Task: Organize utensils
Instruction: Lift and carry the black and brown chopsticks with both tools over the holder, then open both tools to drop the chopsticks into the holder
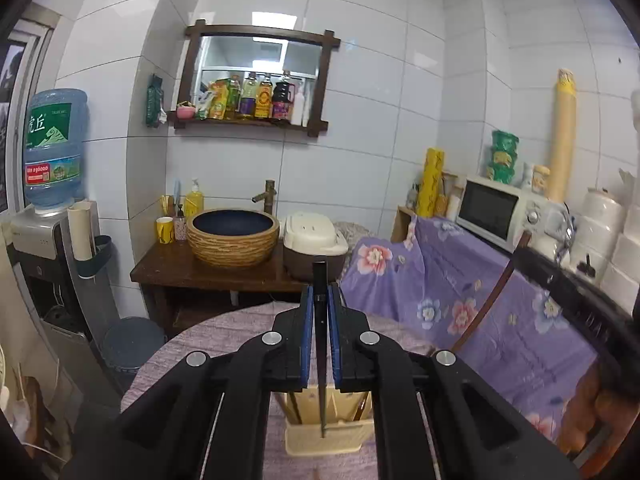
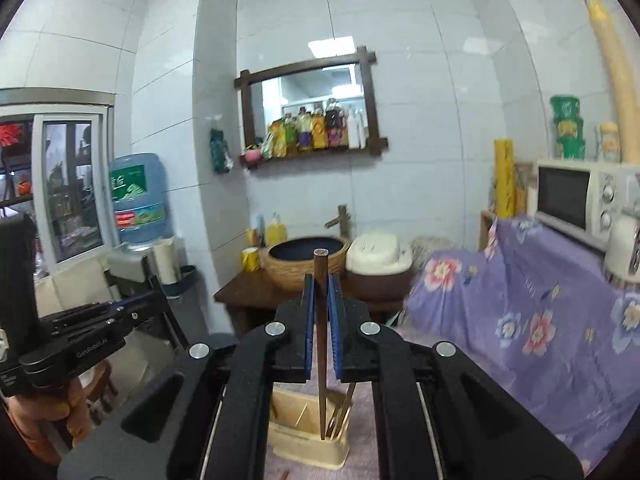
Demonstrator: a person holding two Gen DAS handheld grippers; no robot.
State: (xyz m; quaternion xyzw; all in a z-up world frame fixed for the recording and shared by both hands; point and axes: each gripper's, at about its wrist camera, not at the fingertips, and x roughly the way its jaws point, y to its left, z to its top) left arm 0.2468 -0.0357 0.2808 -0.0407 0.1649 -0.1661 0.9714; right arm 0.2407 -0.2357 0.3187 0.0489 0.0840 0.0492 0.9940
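Left tool (image 1: 320, 340) clamps black chopstick (image 1: 320, 280), right tool (image 2: 320, 336) clamps brown chopstick (image 2: 321, 320), both above holder (image 1: 328, 436). Risk: tips may catch the holder's rim if misaligned.

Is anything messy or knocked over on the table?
Mostly tidy. The utensil holder stands upright, but a small brown stick lies on the cloth in front of it, outside the holder.

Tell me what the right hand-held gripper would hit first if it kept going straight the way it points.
Probably the wooden washbasin on the dark counter; the right hand-held gripper points level at it, passing over the beige utensil holder. Depth is uncertain.
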